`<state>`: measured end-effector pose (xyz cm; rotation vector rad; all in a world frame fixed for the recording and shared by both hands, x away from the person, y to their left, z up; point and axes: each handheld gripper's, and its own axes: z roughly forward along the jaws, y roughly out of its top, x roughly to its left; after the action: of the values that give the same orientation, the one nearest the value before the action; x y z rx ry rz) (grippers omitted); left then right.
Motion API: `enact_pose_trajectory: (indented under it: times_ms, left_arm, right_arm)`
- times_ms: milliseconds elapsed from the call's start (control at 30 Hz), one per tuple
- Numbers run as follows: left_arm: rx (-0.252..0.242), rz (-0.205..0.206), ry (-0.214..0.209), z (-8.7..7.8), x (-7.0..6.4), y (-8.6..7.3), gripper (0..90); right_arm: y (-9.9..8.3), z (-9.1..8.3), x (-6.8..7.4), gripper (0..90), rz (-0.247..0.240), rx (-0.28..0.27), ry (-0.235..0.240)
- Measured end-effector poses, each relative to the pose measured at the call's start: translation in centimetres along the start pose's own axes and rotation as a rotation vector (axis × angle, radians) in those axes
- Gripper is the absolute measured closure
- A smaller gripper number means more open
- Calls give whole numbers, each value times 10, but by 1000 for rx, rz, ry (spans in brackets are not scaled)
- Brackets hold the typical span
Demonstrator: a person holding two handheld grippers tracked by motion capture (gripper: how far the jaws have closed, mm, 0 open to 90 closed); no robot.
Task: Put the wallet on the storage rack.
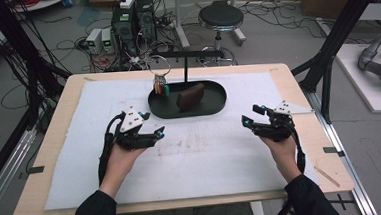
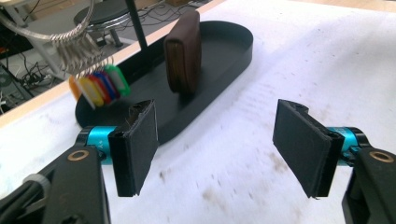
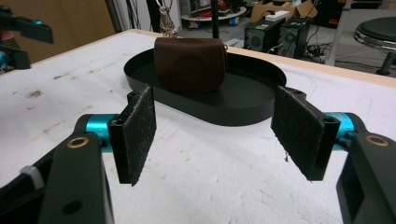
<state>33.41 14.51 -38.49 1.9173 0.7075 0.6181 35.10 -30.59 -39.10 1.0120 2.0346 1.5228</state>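
brown leather pouch [image 1: 190,97] is stood on edge in the tray [image 1: 213,106], exposing both faces for gripping; left gripper [image 1: 159,133] and right gripper [image 1: 245,120] are held short of it, jaws wide, empty.

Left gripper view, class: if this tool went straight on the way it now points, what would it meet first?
Probably the near rim of the black oval tray, just past the white mat. Beyond it stands the brown wallet. The left tool is open; depth is hard to judge.
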Motion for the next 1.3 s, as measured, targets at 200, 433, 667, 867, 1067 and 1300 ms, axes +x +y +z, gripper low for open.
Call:
enact_pose_trajectory:
  times_ms: [200, 433, 667, 867, 1067, 1300]
  left_arm:
    - [10, -10, 12, -19, -2, -16, 298]
    - [7, -47, 17, -37, -3, -31, 286]
    - [-5, -52, 33, -46, -2, -44, 281]
    - [-18, -49, 53, -48, 4, -49, 279]
    - [-61, -64, 83, -51, 12, -48, 263]
    - [-68, -72, 90, -49, 16, -53, 262]
  right_arm:
    - [-1, -1, -2, 313, 0, 0, -6]
    - [-2, -1, -3, 312, -2, 4, -10]
    - [-4, -3, -4, 310, 1, 13, -18]
    - [-6, -5, -7, 306, 7, 13, -29]
    - [-7, -6, -9, 300, 13, 13, -38]
    - [-7, -8, -11, 298, 16, 10, -51]
